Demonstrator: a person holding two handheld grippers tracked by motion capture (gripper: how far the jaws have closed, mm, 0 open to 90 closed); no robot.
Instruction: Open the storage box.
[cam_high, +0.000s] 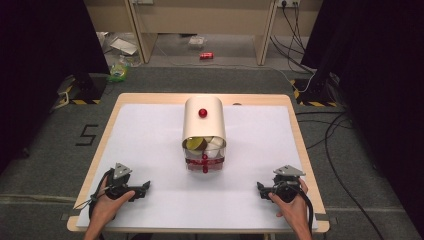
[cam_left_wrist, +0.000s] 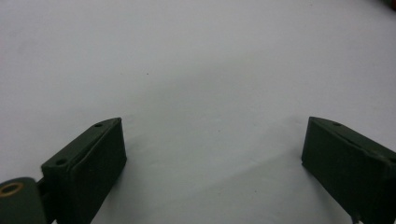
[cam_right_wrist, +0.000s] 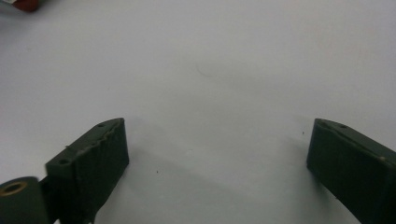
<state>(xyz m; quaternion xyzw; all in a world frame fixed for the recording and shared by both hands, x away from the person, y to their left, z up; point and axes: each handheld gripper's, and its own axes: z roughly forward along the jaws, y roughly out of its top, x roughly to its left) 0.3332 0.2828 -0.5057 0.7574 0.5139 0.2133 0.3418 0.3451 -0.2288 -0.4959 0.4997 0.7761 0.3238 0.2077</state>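
Note:
A cream bread box (cam_high: 203, 120) with a rounded roll-top lid and a red knob (cam_high: 202, 113) stands mid-table. Its lower front is clear, with red fittings (cam_high: 204, 163); yellowish and white items show inside. My left gripper (cam_high: 146, 187) rests on the white mat at the front left, held by a hand, pointing toward the centre. Its jaws stand wide apart over bare mat (cam_left_wrist: 212, 140), so it is open with nothing between them. My right gripper (cam_high: 260, 189) lies at the front right, also pointing inward. It is open too, with only mat (cam_right_wrist: 217, 144) between its jaws.
The wooden table (cam_high: 150, 98) carries a white mat (cam_high: 150, 145). Black curtains flank both sides. Cables (cam_high: 330, 135) trail on the floor at the right. A red can (cam_high: 206, 56) and litter lie on the floor beyond the table. A red object (cam_right_wrist: 28, 4) peeks in the right gripper view's corner.

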